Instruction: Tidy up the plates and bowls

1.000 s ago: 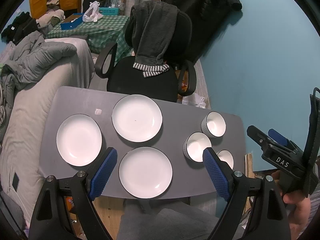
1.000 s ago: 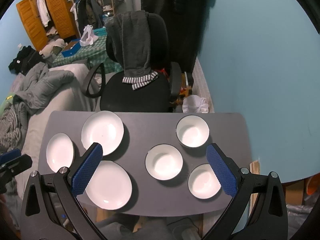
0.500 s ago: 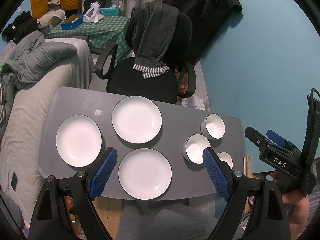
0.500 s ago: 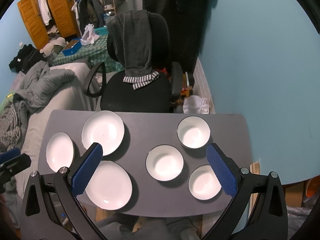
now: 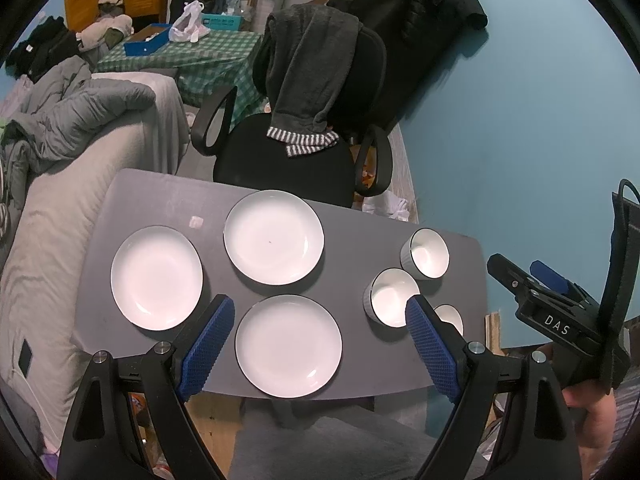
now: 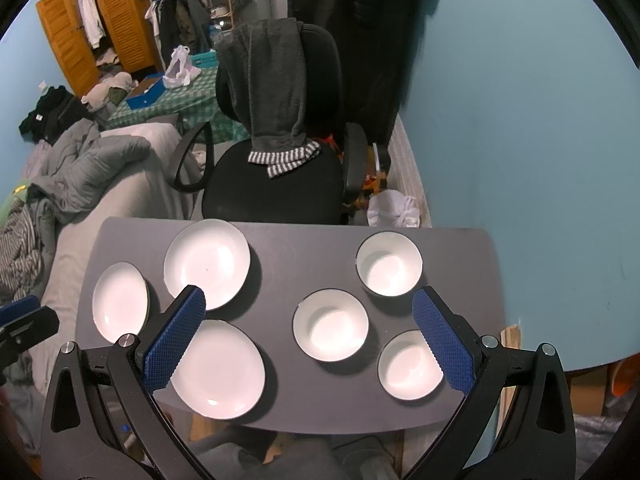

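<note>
Hovering above the grey table (image 6: pixel 280 256), the left gripper (image 5: pixel 316 340) hung spread wide and empty over three white plates (image 5: pixel 273 237) on the left; three white bowls (image 6: pixel 330 325) sat apart on the right beneath the right gripper (image 6: pixel 308 336), likewise wide and empty.

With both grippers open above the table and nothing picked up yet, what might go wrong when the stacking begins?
1. The nearest plate lies at the table's front edge; a push may send it off.
2. The three bowls stand close together, so the open right gripper may knock a neighbour.
3. The plates lie flat, so the left gripper may slip on a thin rim.
</note>
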`<state>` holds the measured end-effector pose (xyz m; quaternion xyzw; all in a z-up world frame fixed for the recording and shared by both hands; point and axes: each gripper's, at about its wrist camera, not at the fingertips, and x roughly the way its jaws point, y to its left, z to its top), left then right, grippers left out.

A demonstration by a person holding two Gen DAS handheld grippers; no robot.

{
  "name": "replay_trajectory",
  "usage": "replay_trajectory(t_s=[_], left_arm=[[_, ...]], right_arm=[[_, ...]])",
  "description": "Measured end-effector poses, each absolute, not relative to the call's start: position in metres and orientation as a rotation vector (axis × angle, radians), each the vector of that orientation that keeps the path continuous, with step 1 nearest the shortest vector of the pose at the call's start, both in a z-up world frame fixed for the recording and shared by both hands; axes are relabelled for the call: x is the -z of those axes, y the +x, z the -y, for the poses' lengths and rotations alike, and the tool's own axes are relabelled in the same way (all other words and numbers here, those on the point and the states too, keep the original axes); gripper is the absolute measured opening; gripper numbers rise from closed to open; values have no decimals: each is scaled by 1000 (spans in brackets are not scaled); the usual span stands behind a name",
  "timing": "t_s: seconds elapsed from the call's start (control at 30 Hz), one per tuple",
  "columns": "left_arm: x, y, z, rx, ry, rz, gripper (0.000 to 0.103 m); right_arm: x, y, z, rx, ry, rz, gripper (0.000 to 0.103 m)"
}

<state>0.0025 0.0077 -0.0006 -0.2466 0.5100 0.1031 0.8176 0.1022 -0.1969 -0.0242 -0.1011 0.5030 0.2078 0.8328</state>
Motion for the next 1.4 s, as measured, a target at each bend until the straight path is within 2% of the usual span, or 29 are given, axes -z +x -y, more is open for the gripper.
replay_trajectory(t_s=[0.7,1.03,1.4], left_arm=[[8,-12,-36,-271,-433,-1083,89],[38,-24,-47,-247,-351,-1168,89],[77,-42,-50,-193,-270,-1221,89]], right_arm=[[28,96,184,-496,-331,-981,102],[39,88,161,-673,-404,-961,102],[119,83,130,-860,-405,-1208,101]])
